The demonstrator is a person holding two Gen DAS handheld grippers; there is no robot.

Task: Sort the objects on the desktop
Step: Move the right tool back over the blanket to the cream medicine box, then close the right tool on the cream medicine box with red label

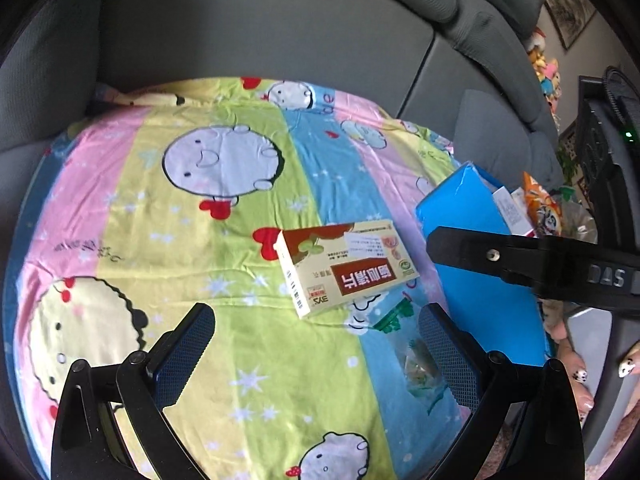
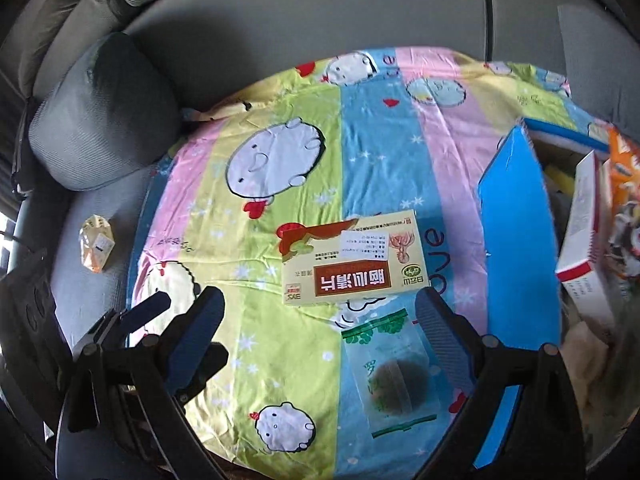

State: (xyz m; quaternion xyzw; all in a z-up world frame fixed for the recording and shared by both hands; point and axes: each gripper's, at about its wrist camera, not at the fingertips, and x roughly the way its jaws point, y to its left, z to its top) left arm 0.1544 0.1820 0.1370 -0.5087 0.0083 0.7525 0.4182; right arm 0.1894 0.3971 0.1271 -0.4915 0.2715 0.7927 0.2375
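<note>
A beige medicine box [image 1: 344,266] with a red label lies flat on the cartoon cloth [image 1: 200,240]; it also shows in the right wrist view [image 2: 354,262]. A clear packet with a dark round thing [image 2: 390,380] lies just in front of it, seen faintly in the left wrist view [image 1: 420,368]. My left gripper [image 1: 316,344] is open and empty, hovering short of the medicine box. My right gripper [image 2: 320,332] is open and empty above the packet. A blue box [image 2: 516,224] at the right holds a white-and-red carton [image 2: 584,232] and an orange snack bag [image 2: 624,184].
The cloth-covered table stands against a grey sofa [image 2: 280,8] with a grey cushion [image 2: 100,116]. A small clear yellowish packet [image 2: 96,246] lies on the sofa seat at left. The right gripper's black body [image 1: 540,260] crosses the blue box [image 1: 476,240] in the left view.
</note>
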